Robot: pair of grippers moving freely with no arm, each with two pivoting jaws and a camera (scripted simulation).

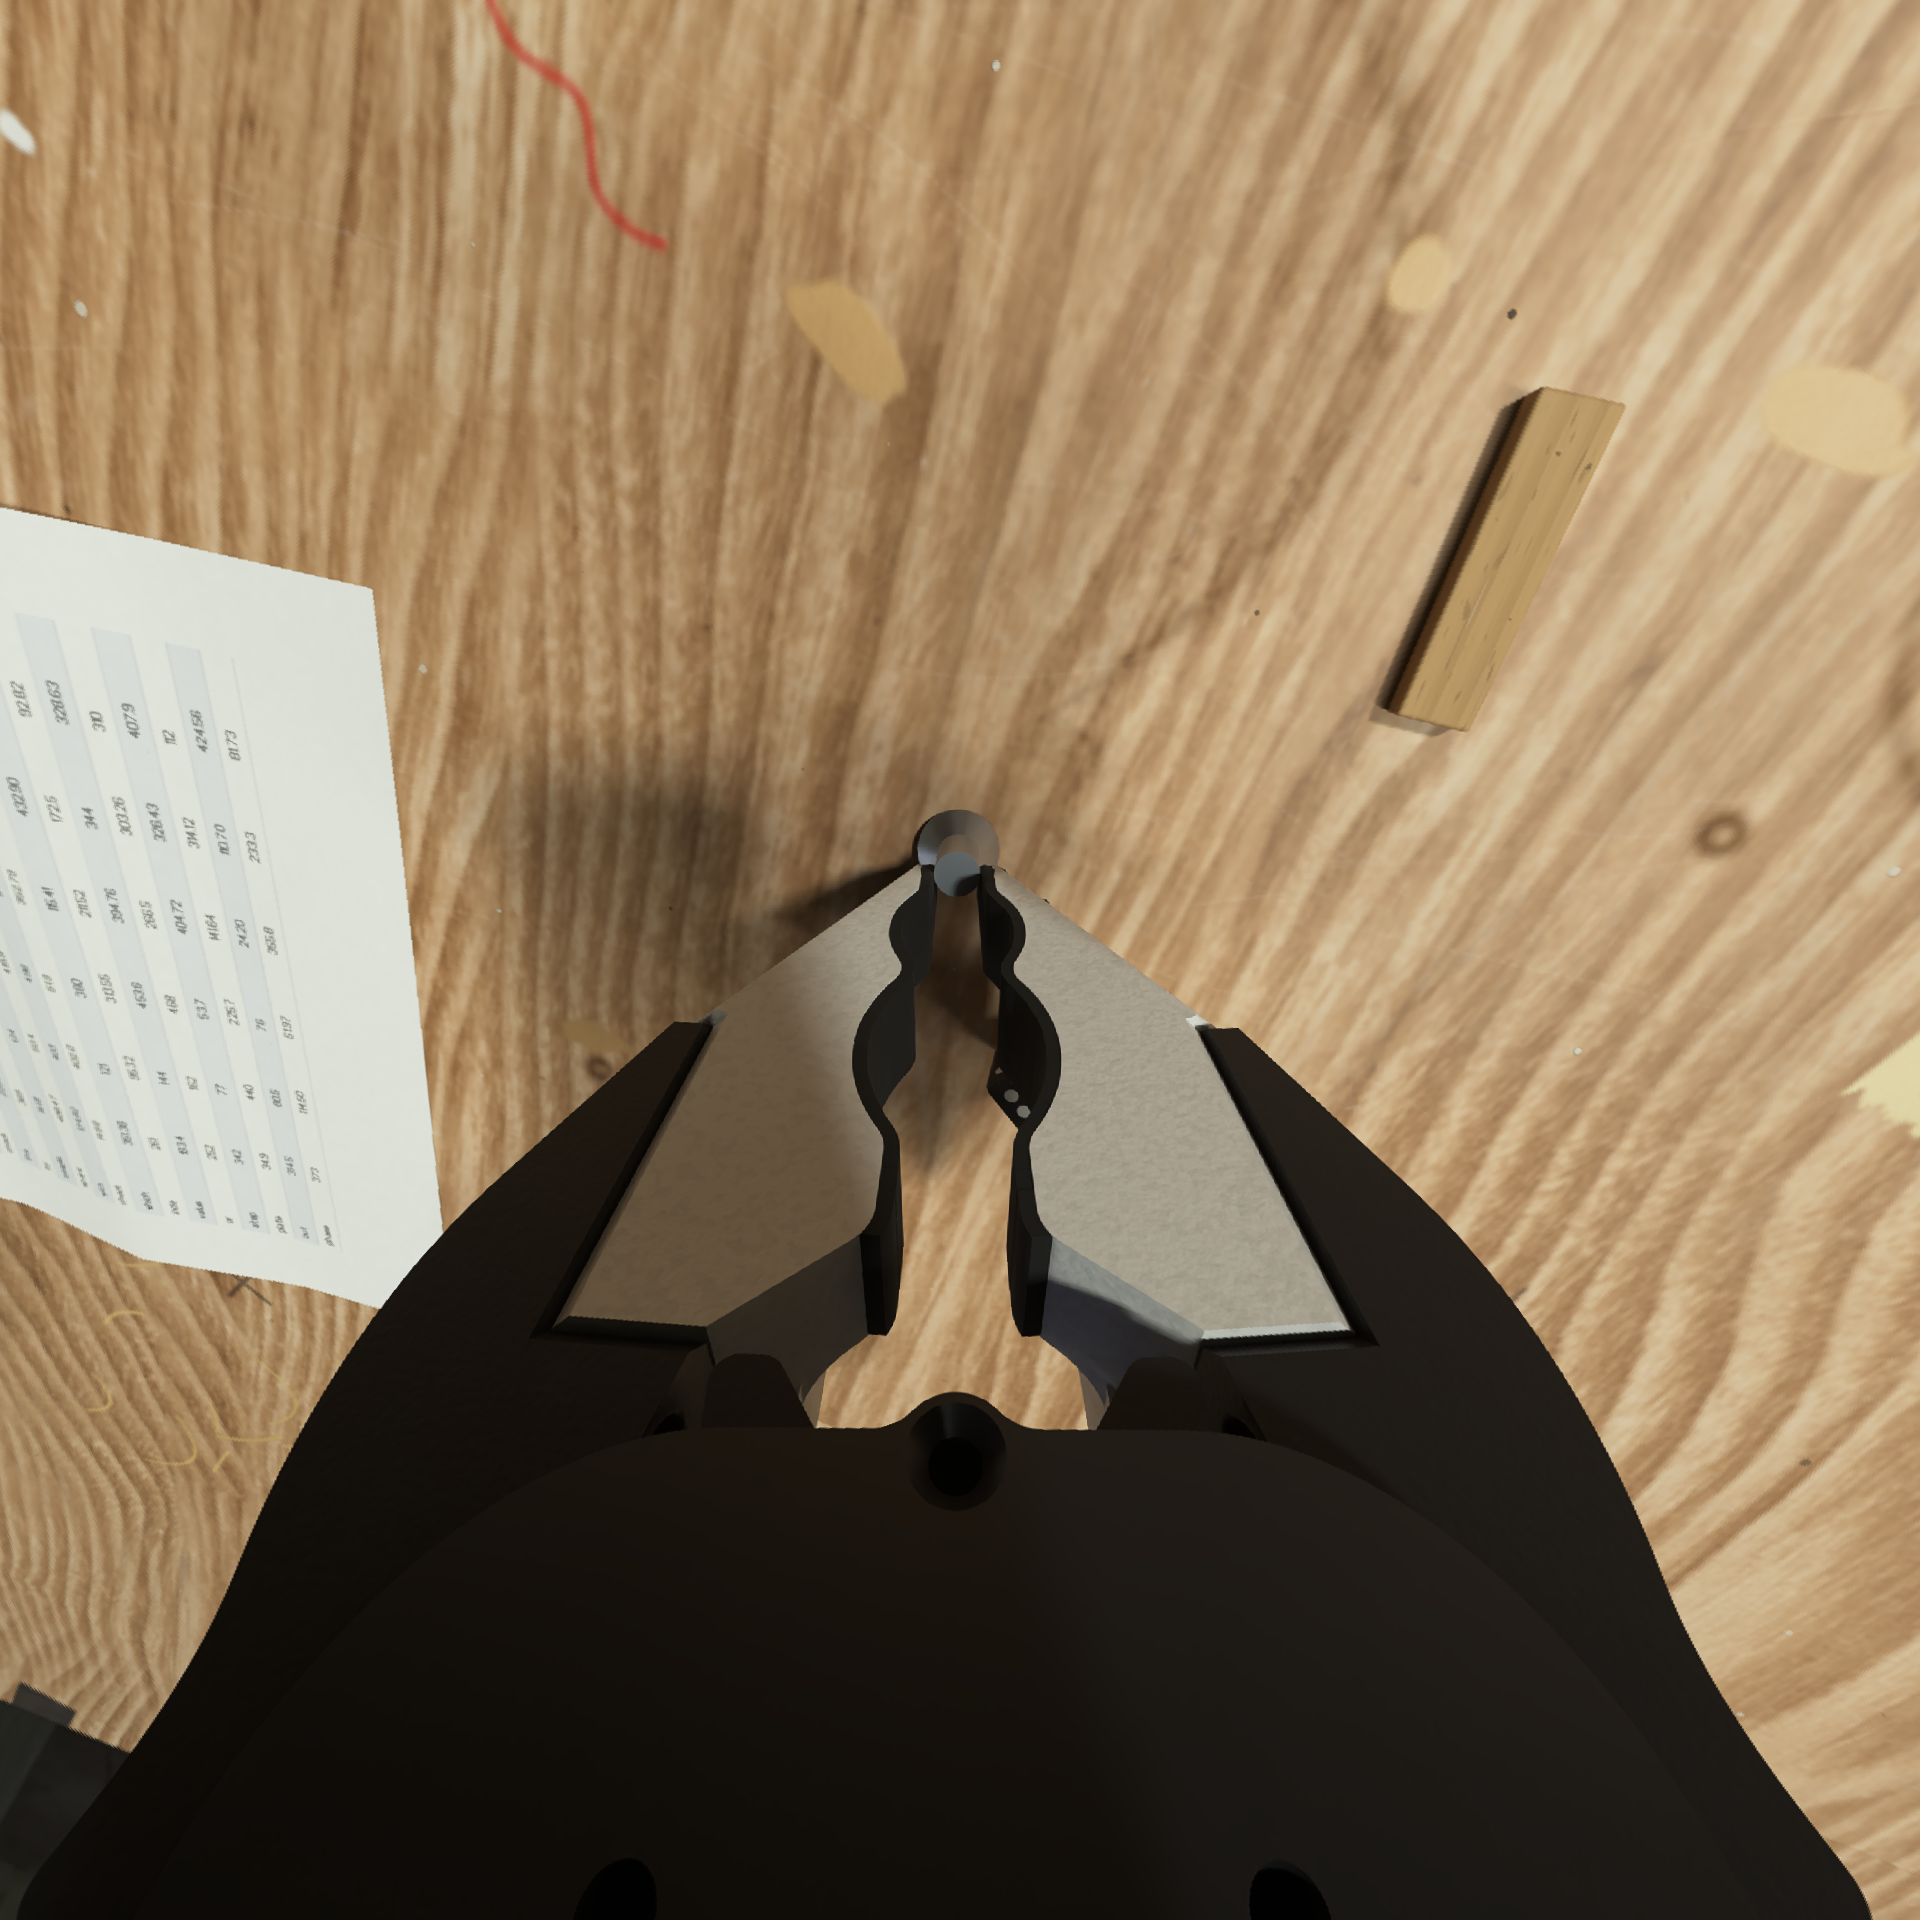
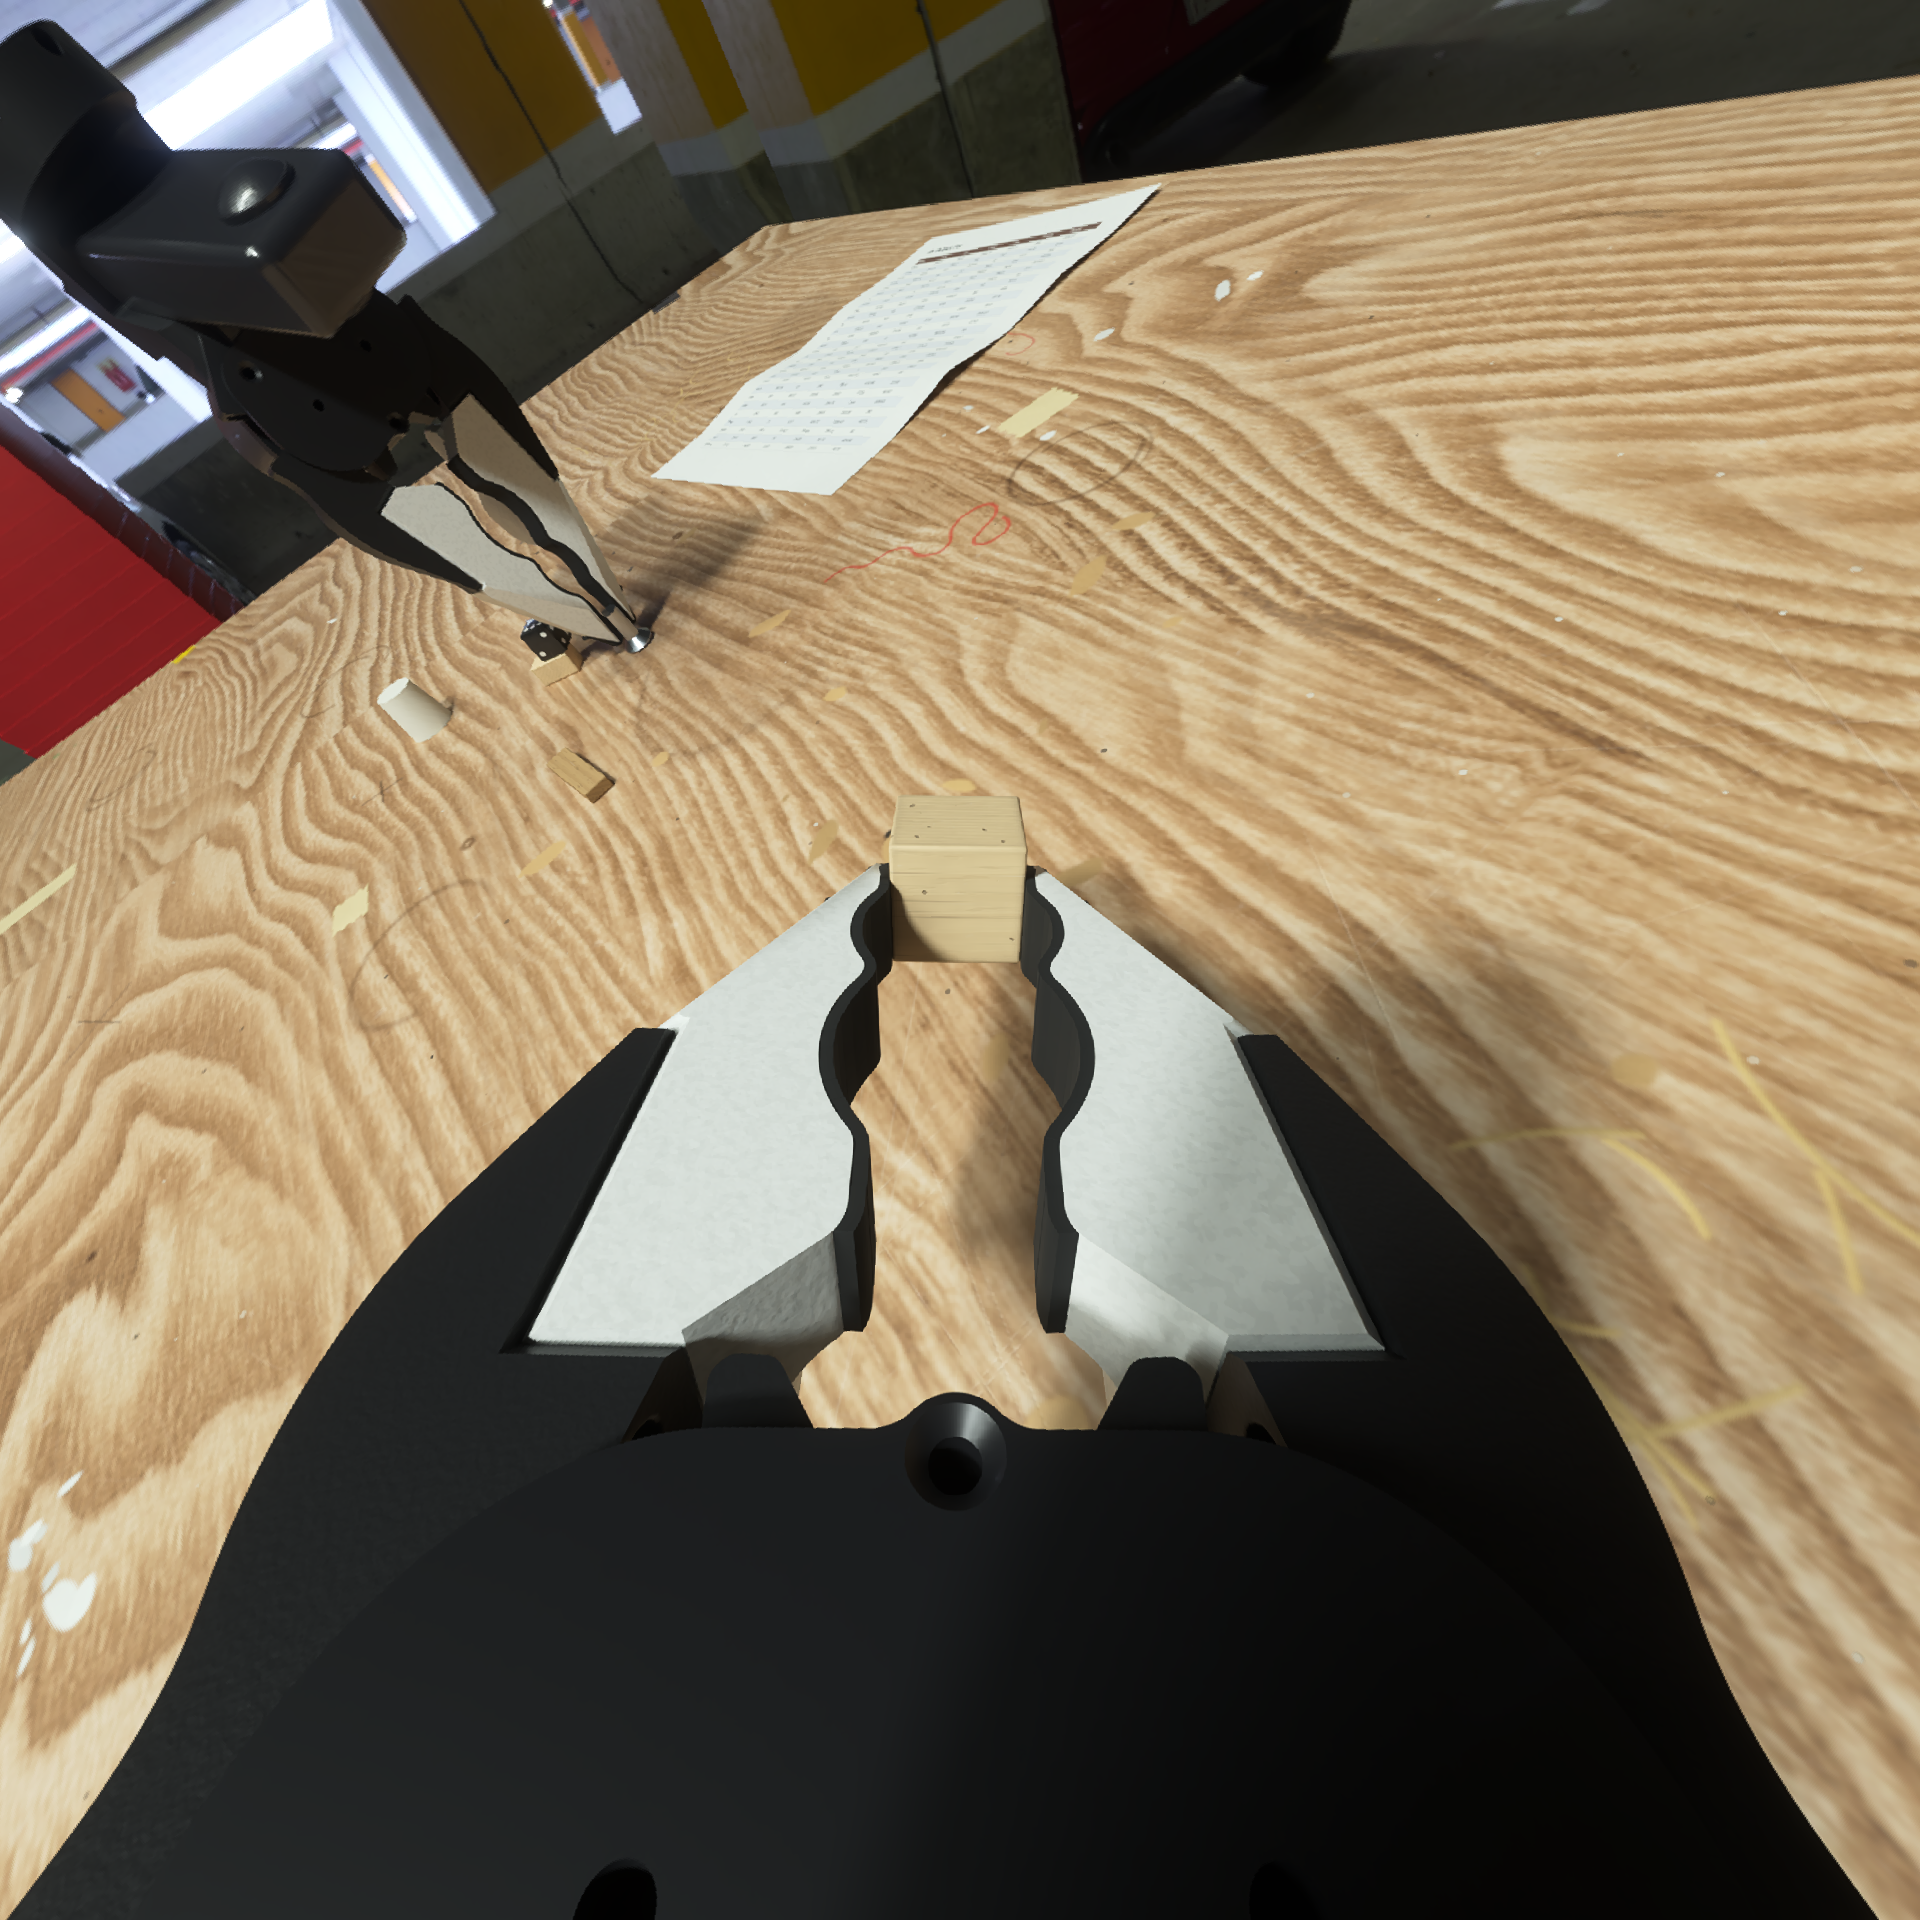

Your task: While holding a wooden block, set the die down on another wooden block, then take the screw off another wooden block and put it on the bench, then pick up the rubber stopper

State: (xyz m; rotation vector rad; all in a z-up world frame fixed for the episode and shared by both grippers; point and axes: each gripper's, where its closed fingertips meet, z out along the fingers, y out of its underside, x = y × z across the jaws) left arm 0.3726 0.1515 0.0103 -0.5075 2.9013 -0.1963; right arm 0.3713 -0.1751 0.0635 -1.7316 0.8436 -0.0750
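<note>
My left gripper point(image 1: 956, 883) is shut on a small grey screw point(image 1: 956, 844), head down, at the bench surface. In the right wrist view the left gripper point(image 2: 623, 627) points steeply down with the screw point(image 2: 640, 640) at its tips, touching the bench. Just left of it, a black die point(image 2: 542, 636) sits on a small wooden block point(image 2: 558, 666). A cream rubber stopper point(image 2: 414, 710) lies on its side nearer the bench edge. My right gripper point(image 2: 956, 914) is shut on a wooden cube point(image 2: 956, 883), held above the bench.
A flat wooden block point(image 1: 1501, 561) lies on the bench point(image 1: 1143, 312), and also shows in the right wrist view point(image 2: 582, 775). A printed paper sheet point(image 1: 187, 914) point(image 2: 904, 343) and a red thread point(image 1: 582, 135) point(image 2: 925, 545) lie beyond. The bench edge point(image 2: 312, 561) runs behind the left gripper.
</note>
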